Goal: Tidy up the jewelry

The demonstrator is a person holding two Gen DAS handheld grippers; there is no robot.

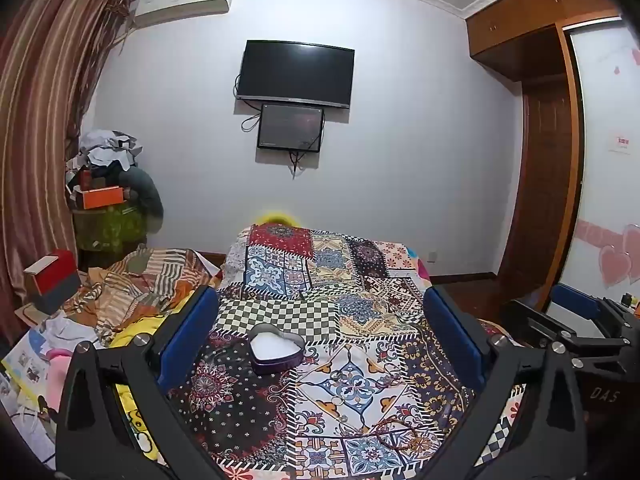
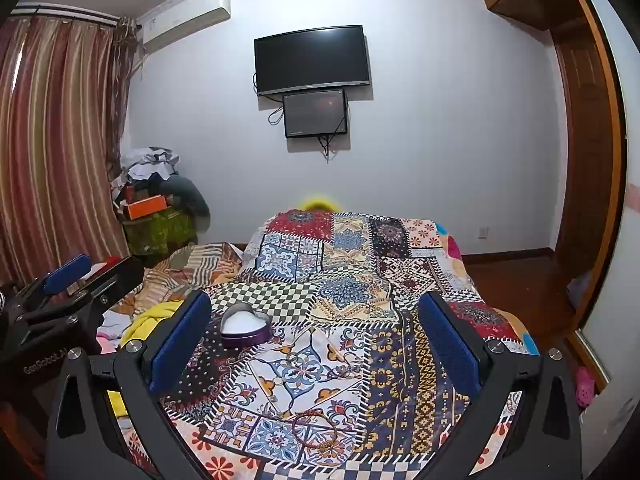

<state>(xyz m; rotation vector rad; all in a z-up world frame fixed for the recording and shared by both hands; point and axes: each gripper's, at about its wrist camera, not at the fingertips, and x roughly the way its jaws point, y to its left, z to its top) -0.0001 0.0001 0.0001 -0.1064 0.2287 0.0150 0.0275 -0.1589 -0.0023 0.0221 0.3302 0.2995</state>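
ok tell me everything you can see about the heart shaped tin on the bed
The heart shaped tin is a shallow box with no lid on it, with dark purple, metal-looking walls and a shiny rim. Its inside is white; whether that is lining or filling cannot be told. It sits flat and upright on the patchwork bedspread, point towards the cameras. Nothing else touches it: both tools are apart from it.

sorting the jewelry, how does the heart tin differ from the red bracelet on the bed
The heart tin is a purple, walled, heart-shaped container with a white lining; the red bracelet is a thin open loop lying flat. The tin sits farther up the quilt, the bracelet nearer the grippers. Both rest untouched.
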